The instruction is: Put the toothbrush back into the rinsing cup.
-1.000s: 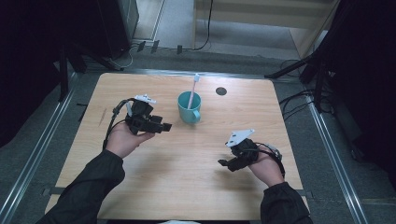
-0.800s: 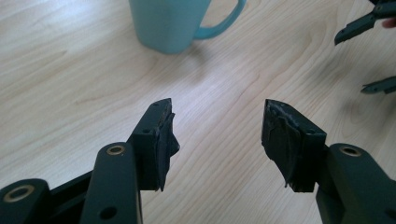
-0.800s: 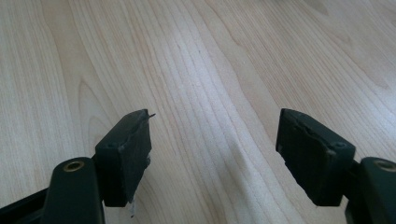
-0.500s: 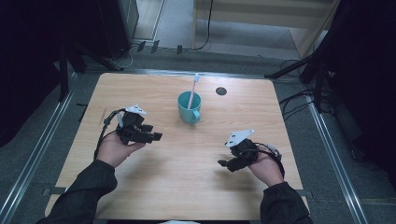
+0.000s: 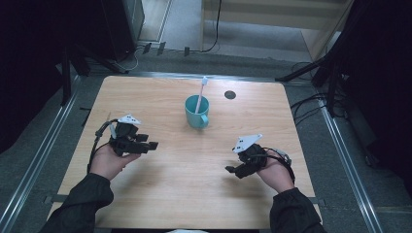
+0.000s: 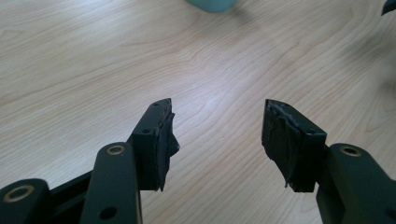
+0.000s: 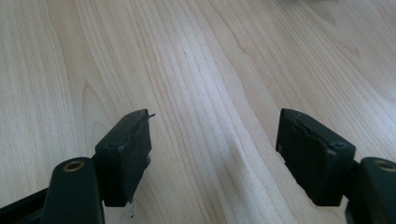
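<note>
Looking down on the wooden table (image 5: 160, 194), we take the teal mug (image 5: 196, 111) as our landmark: it stands upright a little beyond the table's middle, its handle turned toward the person. A slim white and pale-blue stick, which we take for a toothbrush (image 5: 200, 94) though the high view is too small to be sure, leans inside the mug and rises past its rim. Beyond the mug and to its right, a small dark round hole (image 5: 230, 94) sits in the tabletop. The left gripper (image 5: 150, 145) is held nearer than the mug and to its left, well apart from it, its jaws spread with nothing between them. In the left gripper view we see the mug's base at the top edge. The right gripper (image 5: 232, 170) hangs nearer than the mug and to its right, jaws likewise wide apart over bare wood.
</note>
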